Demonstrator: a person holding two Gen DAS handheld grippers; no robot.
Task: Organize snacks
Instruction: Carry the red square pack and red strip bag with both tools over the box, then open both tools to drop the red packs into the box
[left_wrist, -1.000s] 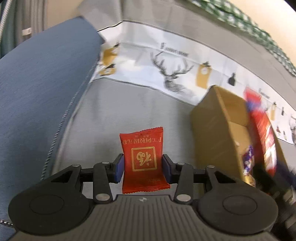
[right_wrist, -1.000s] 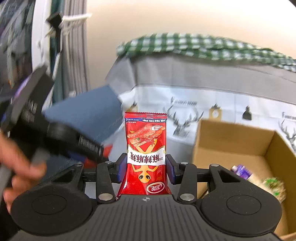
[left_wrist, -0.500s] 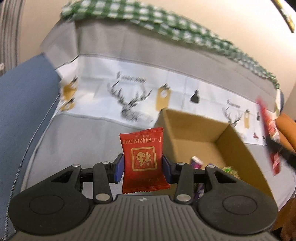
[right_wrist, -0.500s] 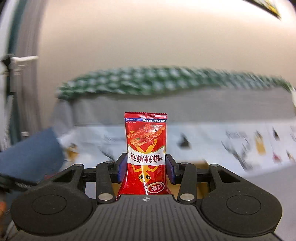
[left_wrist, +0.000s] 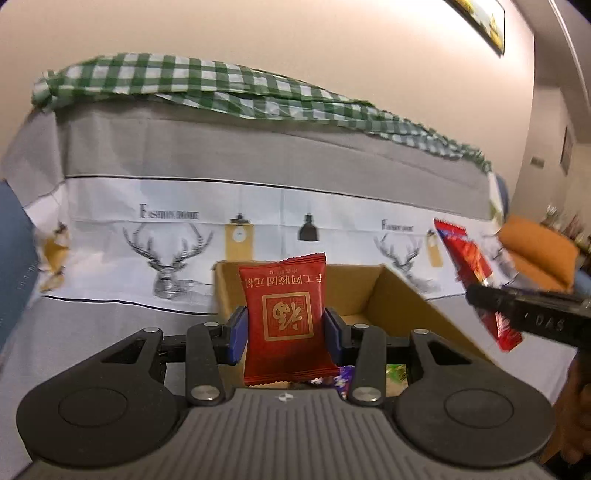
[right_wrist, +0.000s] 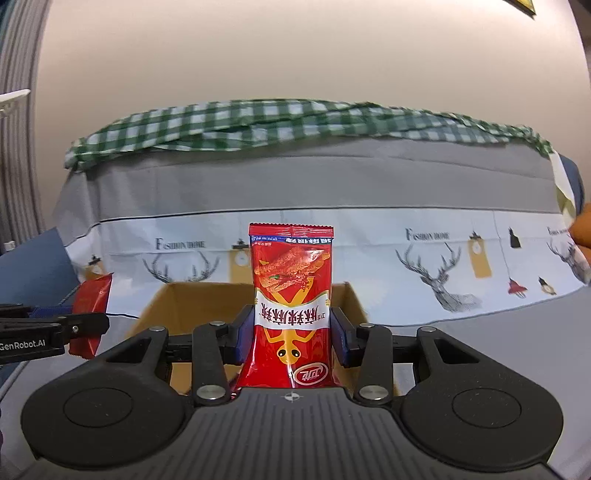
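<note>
My left gripper (left_wrist: 286, 328) is shut on a dark red snack packet with a gold square emblem (left_wrist: 286, 314), held upright over the near edge of an open cardboard box (left_wrist: 399, 295). Several wrapped snacks (left_wrist: 341, 376) lie in the box bottom. My right gripper (right_wrist: 291, 332) is shut on a tall red spicy-strip packet (right_wrist: 291, 295), held upright in front of the same box (right_wrist: 177, 310). The right gripper with its packet (left_wrist: 476, 273) shows at the right of the left wrist view. The left gripper's packet (right_wrist: 90, 306) shows at the left of the right wrist view.
The box sits on a sofa seat covered by a grey and white deer-print cloth (left_wrist: 166, 236). A green checked cloth (right_wrist: 295, 122) lies along the sofa back. A blue cushion (right_wrist: 33, 266) is at the left, an orange cushion (left_wrist: 535, 254) at the right.
Both grippers have swung up and toward the box, each still holding its packet. The box has come to the middle of both views, from the right side a second ago.
</note>
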